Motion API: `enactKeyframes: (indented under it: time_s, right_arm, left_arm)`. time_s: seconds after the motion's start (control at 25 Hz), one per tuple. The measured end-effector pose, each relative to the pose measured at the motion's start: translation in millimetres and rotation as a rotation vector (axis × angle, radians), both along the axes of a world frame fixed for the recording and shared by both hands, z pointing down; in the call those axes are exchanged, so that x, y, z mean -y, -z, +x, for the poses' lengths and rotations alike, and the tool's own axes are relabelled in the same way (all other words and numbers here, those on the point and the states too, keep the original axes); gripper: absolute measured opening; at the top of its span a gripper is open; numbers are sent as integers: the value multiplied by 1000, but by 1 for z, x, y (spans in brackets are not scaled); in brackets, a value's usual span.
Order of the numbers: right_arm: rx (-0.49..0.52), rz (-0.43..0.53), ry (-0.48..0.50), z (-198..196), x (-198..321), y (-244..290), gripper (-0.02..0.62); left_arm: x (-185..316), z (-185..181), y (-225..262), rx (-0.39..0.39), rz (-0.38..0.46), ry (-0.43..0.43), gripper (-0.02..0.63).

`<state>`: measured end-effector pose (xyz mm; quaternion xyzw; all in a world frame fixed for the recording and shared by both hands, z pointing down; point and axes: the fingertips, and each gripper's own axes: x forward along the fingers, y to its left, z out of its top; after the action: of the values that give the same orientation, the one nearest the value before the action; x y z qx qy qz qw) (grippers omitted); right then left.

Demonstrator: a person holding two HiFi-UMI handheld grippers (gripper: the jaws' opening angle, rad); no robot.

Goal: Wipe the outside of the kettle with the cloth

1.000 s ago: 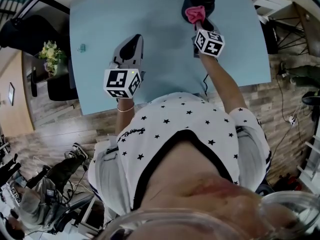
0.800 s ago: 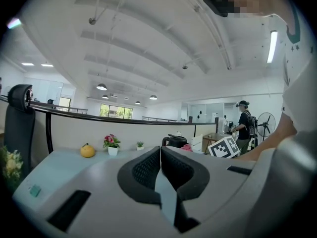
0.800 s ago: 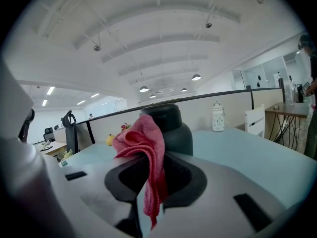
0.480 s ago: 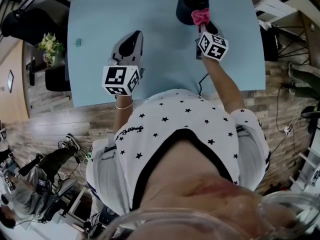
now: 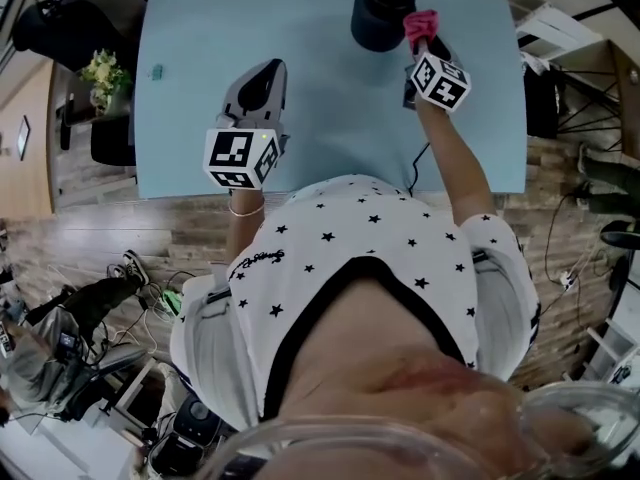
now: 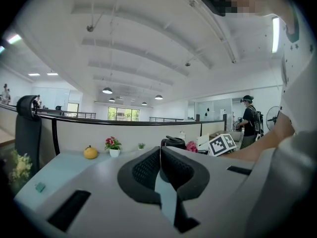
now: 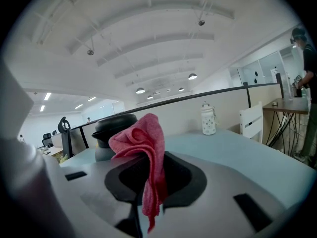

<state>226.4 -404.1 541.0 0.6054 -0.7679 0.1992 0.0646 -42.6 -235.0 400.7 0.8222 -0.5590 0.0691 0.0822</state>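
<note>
The black kettle (image 5: 382, 13) stands at the far middle of the light blue table (image 5: 330, 108); it also shows in the right gripper view as a dark kettle (image 7: 115, 128) and far off as the kettle (image 6: 173, 142) in the left gripper view. My right gripper (image 5: 425, 40) is shut on a pink cloth (image 5: 420, 23), held just right of the kettle's side. The bunched cloth (image 7: 143, 152) hangs from the jaws. My left gripper (image 5: 262, 83) hovers over the table's left middle, jaws shut on nothing.
A yellow fruit (image 6: 90, 152) and a small flower pot (image 6: 114, 147) sit at the table's far edge. A white jar (image 7: 208, 119) stands far right. A small teal bit (image 5: 156, 71) lies near the left edge. A person (image 6: 249, 120) stands beyond the partition.
My right gripper has carried the pink cloth from in front of the kettle round to its right side. The left gripper has stayed in place.
</note>
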Motion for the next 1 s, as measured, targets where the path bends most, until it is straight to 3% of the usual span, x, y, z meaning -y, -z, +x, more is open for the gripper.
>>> enactKeyframes:
  time_s: [0.64,1.0]
  right_arm:
    - [34,9,-10,18,50,1,72]
    - [147,49,-24,28,30,21,72]
  left_arm:
    - [-23,-9,-4,22,-28,155,29]
    - [-22,-4,0,27,-22,132,29]
